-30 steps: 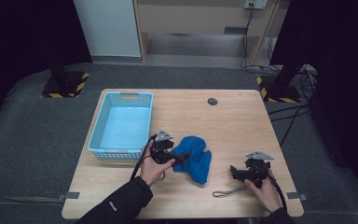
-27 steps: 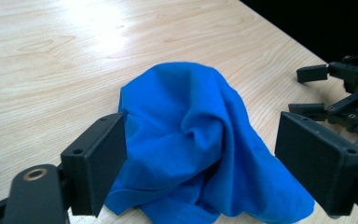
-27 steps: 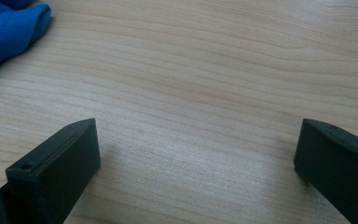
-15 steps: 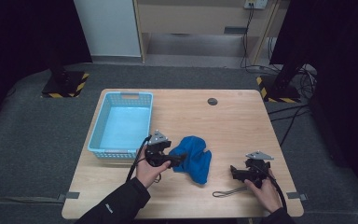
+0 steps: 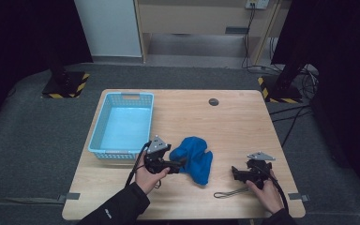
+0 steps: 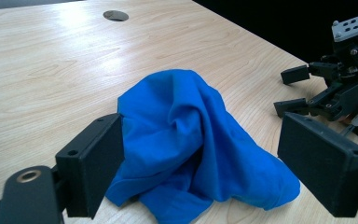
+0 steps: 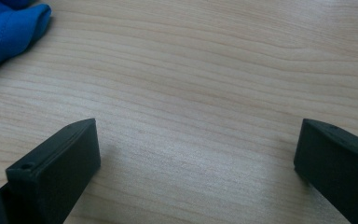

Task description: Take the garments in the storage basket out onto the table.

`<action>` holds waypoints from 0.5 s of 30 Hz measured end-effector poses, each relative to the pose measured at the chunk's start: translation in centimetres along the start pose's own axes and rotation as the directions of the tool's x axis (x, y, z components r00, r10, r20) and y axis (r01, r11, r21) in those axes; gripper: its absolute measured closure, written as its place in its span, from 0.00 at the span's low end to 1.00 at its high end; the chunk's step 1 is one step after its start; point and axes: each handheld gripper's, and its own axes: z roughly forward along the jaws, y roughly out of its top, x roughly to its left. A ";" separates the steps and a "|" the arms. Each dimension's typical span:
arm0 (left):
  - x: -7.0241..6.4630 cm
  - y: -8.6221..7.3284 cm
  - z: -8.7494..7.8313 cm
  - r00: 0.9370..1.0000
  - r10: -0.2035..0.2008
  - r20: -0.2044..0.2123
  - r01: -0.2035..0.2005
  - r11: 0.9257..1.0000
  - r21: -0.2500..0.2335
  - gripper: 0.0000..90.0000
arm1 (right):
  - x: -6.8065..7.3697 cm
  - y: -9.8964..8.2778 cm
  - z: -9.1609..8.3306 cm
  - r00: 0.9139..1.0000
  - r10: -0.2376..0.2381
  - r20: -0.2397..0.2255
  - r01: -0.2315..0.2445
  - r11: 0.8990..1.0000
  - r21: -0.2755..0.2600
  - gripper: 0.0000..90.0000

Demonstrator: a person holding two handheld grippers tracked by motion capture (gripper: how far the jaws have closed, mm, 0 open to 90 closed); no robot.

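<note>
A crumpled blue cloth [image 5: 194,158] lies on the wooden table [image 5: 225,122] near its front edge. My left gripper [image 5: 177,165] is open at the cloth's left side, its jaws spread wide on either side of the cloth [image 6: 191,149] in the left gripper view. My right gripper [image 5: 236,173] rests low over the table to the right of the cloth, open, with bare wood between its jaws. A corner of the cloth [image 7: 9,28] shows at the top left of the right gripper view. The right gripper [image 6: 296,91] also appears at the far right of the left gripper view.
A light blue plastic basket [image 5: 122,124] stands empty on the table's left half, just behind my left hand. A round dark hole [image 5: 213,101] sits near the table's far edge. A cable loop [image 5: 229,193] lies on the wood by my right hand.
My left gripper has slid slightly right and closer to the cloth, its jaws now around the cloth's left edge. The right gripper has stayed put.
</note>
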 end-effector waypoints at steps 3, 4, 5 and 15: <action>0.0 -0.1 -0.2 1.000 -0.003 -0.006 0.003 1.000 -0.008 0.15 | 0.0 0.0 0.0 1.000 0.000 0.000 0.000 1.000 0.000 0.00; 0.1 -0.1 -0.3 1.000 -0.004 -0.007 0.004 1.000 -0.009 0.15 | 0.0 0.0 0.0 1.000 0.000 0.000 0.000 1.000 0.000 0.00; 0.1 -0.1 -0.3 1.000 -0.006 -0.008 0.006 1.000 -0.011 0.15 | 0.0 0.0 0.0 1.000 0.000 0.000 0.000 1.000 0.000 0.00; 0.2 -0.6 -0.9 0.999 -0.001 -0.050 0.000 0.999 -0.037 0.15 | 0.0 0.0 0.0 1.000 0.000 0.000 0.000 1.000 0.000 0.00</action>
